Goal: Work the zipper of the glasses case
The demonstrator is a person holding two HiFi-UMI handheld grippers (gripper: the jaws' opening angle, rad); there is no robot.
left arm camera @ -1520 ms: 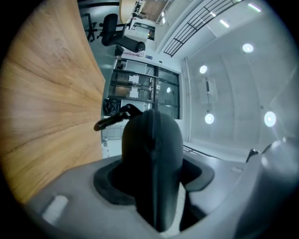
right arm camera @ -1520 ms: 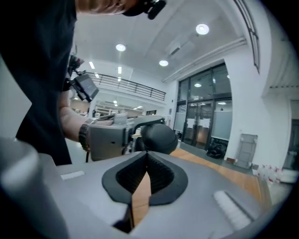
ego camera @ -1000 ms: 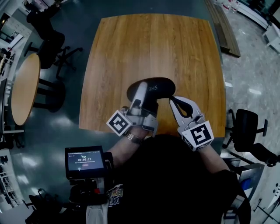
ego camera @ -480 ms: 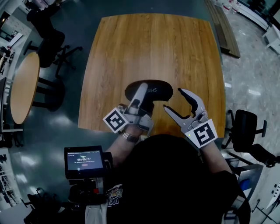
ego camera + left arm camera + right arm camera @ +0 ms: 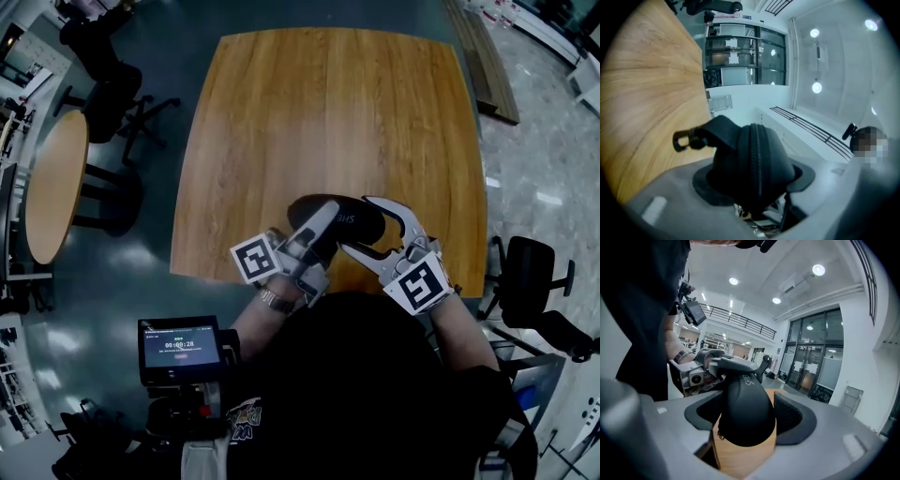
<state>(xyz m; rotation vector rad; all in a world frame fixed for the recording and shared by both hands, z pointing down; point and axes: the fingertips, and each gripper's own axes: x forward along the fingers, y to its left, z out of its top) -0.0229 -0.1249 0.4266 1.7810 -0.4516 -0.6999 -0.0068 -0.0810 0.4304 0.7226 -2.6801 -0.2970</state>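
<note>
The black glasses case (image 5: 349, 221) is held just above the wooden table (image 5: 328, 112), near its front edge. My left gripper (image 5: 323, 223) is shut on the case's left part. In the left gripper view the case (image 5: 740, 154) fills the space between the left gripper's (image 5: 754, 180) pads, its closed zipper (image 5: 757, 140) running down the middle and a strap clip (image 5: 682, 139) sticking out left. My right gripper (image 5: 361, 225) is opening, its jaws straddling the case's right end. In the right gripper view the case (image 5: 745, 413) sits between the right gripper's (image 5: 750, 417) spread pads.
A round side table (image 5: 52, 187) and a dark office chair (image 5: 103, 94) stand on the floor to the left. Another chair (image 5: 525, 272) is at the right. A small screen (image 5: 181, 345) hangs at the person's front. The table's near edge (image 5: 281, 277) lies under both grippers.
The right gripper was shut beside the case's right end, then opened wide and moved in around that end. The left gripper kept its hold while the case shifted slightly right and nearer.
</note>
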